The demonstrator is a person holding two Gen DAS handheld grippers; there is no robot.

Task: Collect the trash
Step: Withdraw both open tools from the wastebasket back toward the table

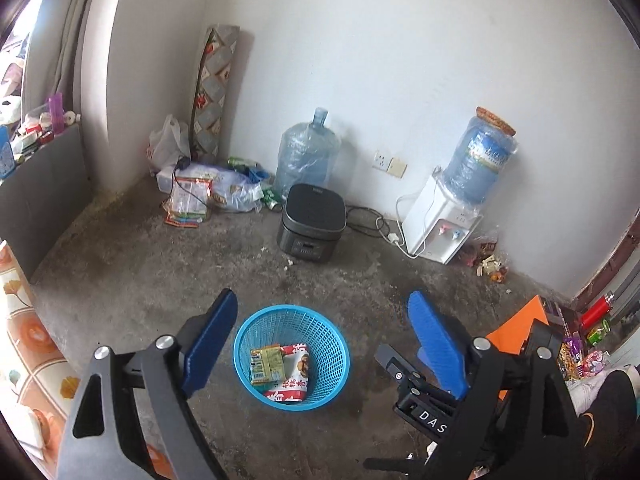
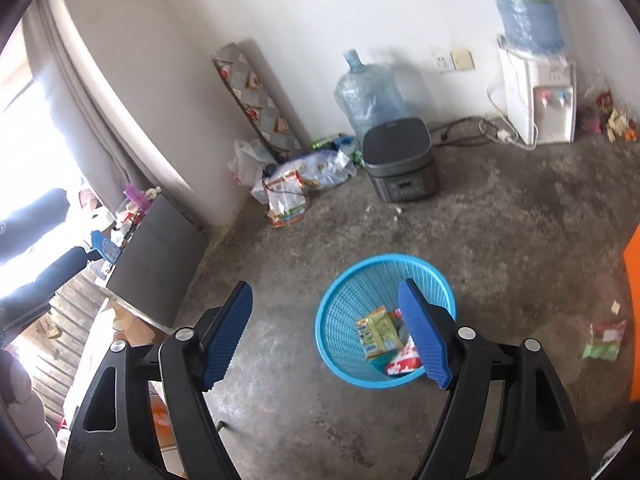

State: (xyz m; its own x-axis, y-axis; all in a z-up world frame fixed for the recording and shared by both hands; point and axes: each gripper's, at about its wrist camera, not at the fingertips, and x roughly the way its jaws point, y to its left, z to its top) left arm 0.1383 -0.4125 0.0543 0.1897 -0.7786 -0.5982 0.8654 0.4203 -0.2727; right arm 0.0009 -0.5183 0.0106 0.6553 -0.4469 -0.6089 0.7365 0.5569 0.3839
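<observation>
A blue mesh basket (image 1: 256, 328) stands on the concrete floor and holds a green snack wrapper (image 1: 266, 364) and a red-and-white wrapper (image 1: 294, 376). My left gripper (image 1: 320, 312) is open and empty, high above the basket. My right gripper (image 2: 326, 300) is open and empty too, above and left of the basket (image 2: 344, 296); its right finger (image 2: 420, 328) overlaps the basket. The wrappers (image 2: 378, 332) show inside. A green-and-red wrapper (image 2: 604, 340) lies on the floor to the right. The right gripper's body (image 1: 424, 400) shows in the left wrist view.
A dark rice cooker (image 1: 312, 222), an empty water jug (image 1: 306, 152), a white water dispenser (image 1: 440, 220) and a pile of bags and packets (image 1: 192, 196) stand along the far wall. More litter (image 1: 490, 264) lies beside the dispenser. An orange object (image 2: 632, 300) is at right.
</observation>
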